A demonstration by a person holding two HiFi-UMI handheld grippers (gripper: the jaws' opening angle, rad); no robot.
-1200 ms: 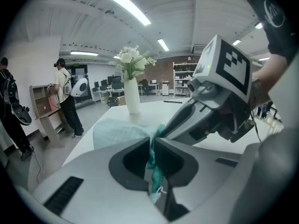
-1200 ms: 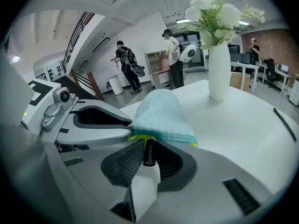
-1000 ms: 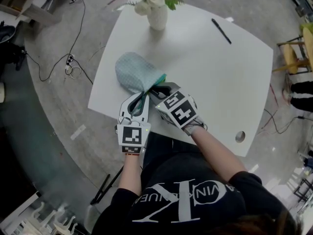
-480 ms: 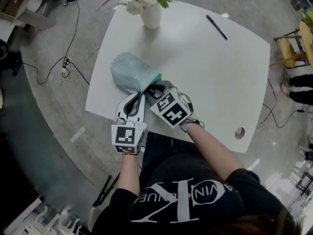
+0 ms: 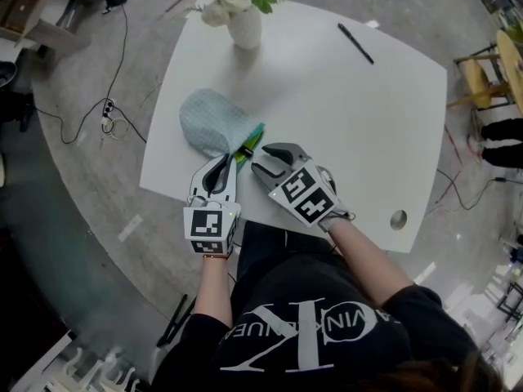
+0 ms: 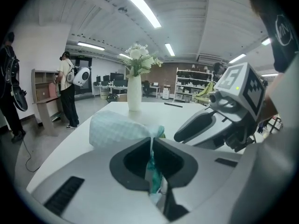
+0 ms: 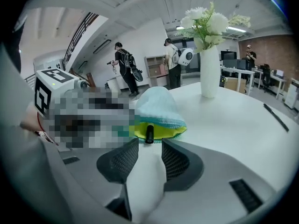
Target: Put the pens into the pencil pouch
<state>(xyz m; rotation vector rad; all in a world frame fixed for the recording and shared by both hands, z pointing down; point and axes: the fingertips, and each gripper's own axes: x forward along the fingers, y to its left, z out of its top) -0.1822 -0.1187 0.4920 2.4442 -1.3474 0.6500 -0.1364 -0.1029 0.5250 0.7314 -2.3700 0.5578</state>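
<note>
A pale blue checked pencil pouch [image 5: 211,121] lies on the white table [image 5: 359,129] with its green and yellow mouth toward me. My left gripper [image 5: 226,162] is shut on the pouch's teal edge [image 6: 152,158] and holds the mouth up. A black pen's end [image 7: 149,133] sticks out of the yellow-lined mouth [image 7: 163,130]. My right gripper [image 7: 150,149] sits just short of that pen with its jaws opening and nothing between them; in the head view the right gripper [image 5: 263,162] is beside the left one. A second black pen [image 5: 355,43] lies at the far side.
A white vase of flowers [image 5: 243,23] stands at the table's far edge behind the pouch. A round hole [image 5: 398,219] is in the table's near right corner. Cables [image 5: 106,109] trail on the floor to the left. People [image 6: 67,92] stand in the room beyond.
My right gripper has drawn back from the pouch's mouth and its jaws have spread, leaving the pen in the pouch. The left gripper keeps its hold in the same spot.
</note>
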